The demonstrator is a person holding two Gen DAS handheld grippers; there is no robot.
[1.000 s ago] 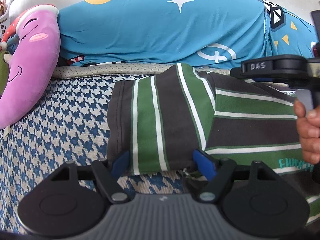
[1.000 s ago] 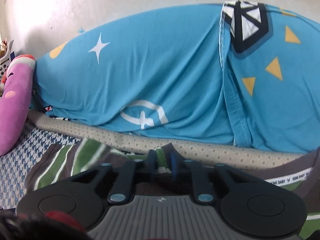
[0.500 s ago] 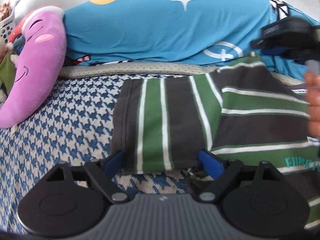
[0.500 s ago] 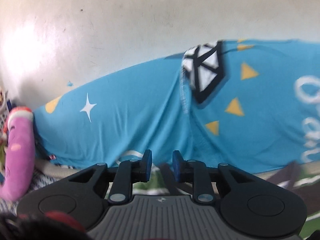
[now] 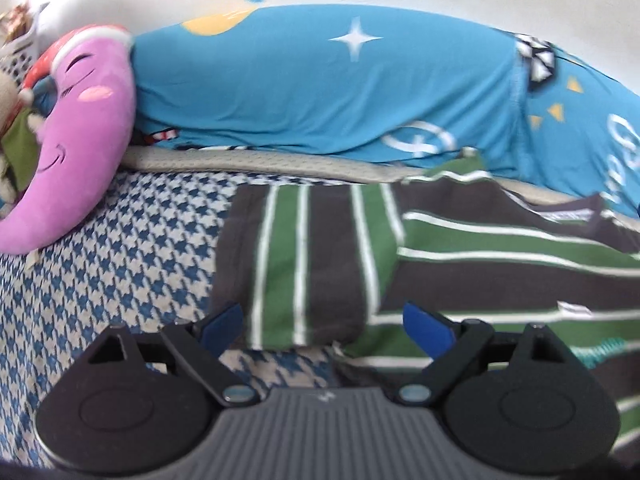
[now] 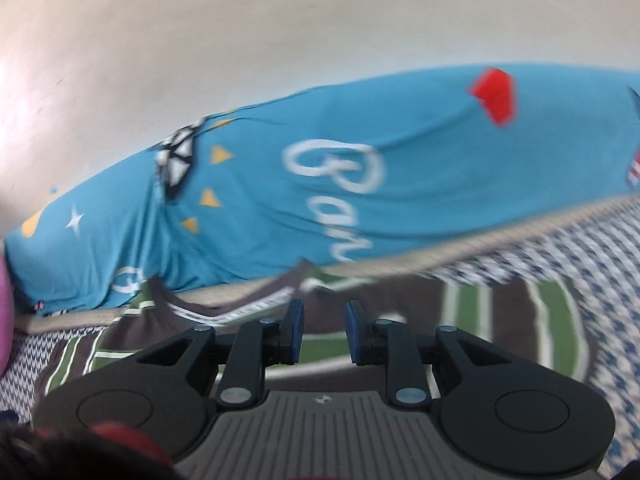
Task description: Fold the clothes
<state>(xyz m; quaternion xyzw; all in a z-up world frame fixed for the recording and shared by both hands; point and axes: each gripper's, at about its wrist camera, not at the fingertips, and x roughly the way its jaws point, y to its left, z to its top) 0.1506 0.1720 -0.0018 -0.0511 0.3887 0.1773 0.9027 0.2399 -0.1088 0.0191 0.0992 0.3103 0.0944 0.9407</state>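
Since a second ago: right gripper (image 6: 322, 330) swung rightward off the shirt's top edge, no longer visible in the left wrist view, fingers now parted a little with nothing between them, hovering over the striped T-shirt (image 5: 460, 256). Left gripper (image 5: 322, 322) fingers spread wide, blue pads either side of the folded-over sleeve (image 5: 304, 260), not clamping it. Shirt lying flat on the blue houndstooth bedsheet (image 5: 112, 256), top edge near the blue printed quilt (image 5: 320, 92); purple moon plush (image 5: 76, 132) at far left, well apart from shirt.
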